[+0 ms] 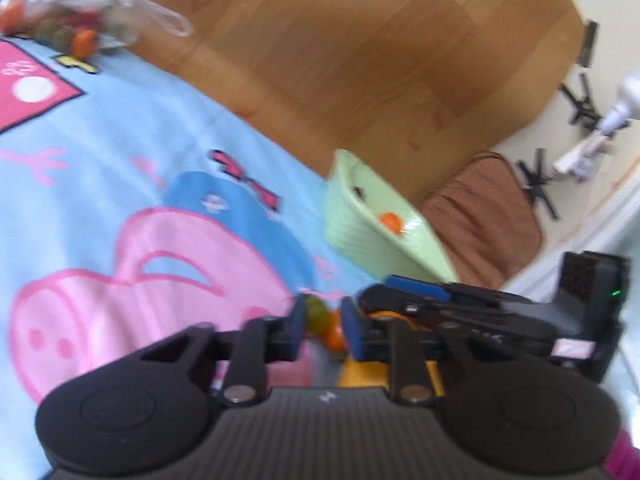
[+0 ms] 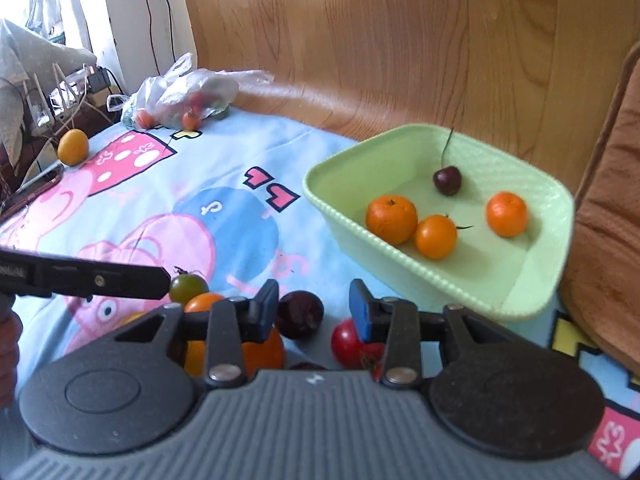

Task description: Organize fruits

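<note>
A light green basket point(image 2: 424, 276) on the cartoon blanket holds three orange fruits point(image 2: 391, 219) and a dark cherry point(image 2: 447, 180). It also shows in the left wrist view point(image 1: 360, 232). My right gripper point(image 2: 314, 312) is open, low over loose fruits: a dark plum point(image 2: 299, 314), a red tomato point(image 2: 348, 342) and orange fruits point(image 2: 204, 303). My left gripper point(image 1: 320, 328) is open around a green tomato point(image 1: 316, 314), which also shows beside the left finger point(image 2: 120, 280) in the right wrist view point(image 2: 187, 287). The right gripper's body point(image 1: 500, 312) lies just beyond.
A clear plastic bag of fruits point(image 2: 188, 96) lies at the blanket's far end, with a lone orange fruit point(image 2: 73, 146) near it. A wooden headboard point(image 2: 400, 48) runs behind. A brown cushion point(image 2: 608, 232) sits right of the basket. Cables and clutter stand far left.
</note>
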The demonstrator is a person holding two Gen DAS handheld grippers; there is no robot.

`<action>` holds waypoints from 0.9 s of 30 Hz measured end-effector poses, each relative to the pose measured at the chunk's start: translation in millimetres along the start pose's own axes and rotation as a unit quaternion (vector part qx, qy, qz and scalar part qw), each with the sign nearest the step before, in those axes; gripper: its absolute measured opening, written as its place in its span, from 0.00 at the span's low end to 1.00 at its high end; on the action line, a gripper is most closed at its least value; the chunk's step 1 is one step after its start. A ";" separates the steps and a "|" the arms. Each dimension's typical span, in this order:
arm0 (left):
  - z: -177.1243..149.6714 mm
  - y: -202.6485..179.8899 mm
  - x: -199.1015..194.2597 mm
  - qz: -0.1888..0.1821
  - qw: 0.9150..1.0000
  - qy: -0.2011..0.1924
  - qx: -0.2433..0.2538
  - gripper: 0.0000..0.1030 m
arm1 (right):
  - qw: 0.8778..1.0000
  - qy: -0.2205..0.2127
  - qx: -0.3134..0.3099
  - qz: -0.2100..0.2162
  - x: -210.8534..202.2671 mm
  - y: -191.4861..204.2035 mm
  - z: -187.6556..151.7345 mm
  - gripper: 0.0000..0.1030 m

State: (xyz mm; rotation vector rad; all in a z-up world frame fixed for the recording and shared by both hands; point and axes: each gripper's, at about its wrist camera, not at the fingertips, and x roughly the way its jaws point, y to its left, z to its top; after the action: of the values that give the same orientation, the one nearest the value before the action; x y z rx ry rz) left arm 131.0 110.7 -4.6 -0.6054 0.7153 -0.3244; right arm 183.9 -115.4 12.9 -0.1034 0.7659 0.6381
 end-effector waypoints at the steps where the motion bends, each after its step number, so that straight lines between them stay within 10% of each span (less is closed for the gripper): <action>1: 0.0 1.4 -1.6 0.019 1.000 -0.011 0.005 0.11 | 1.000 0.006 0.005 0.005 1.8 -1.6 2.2 0.40; 4: 2.2 1.9 -5.9 0.064 0.998 -0.025 0.016 0.11 | 1.000 -0.011 0.002 -0.024 -2.2 -1.2 6.3 0.40; 13: 5.2 -2.7 -11.8 0.001 1.000 -0.026 0.008 0.32 | 0.999 0.001 -0.033 -0.017 -6.5 3.6 -1.5 0.42; 27: -2.2 -29.0 15.0 0.072 0.994 0.004 0.078 0.26 | 0.992 0.006 -0.119 -0.031 -2.5 14.4 1.8 0.45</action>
State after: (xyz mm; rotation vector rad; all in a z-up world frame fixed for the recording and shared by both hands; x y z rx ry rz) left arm 138.1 80.0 4.3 -0.4033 0.7293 -0.2461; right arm 175.4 -104.4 17.9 -0.3486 0.6925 0.6694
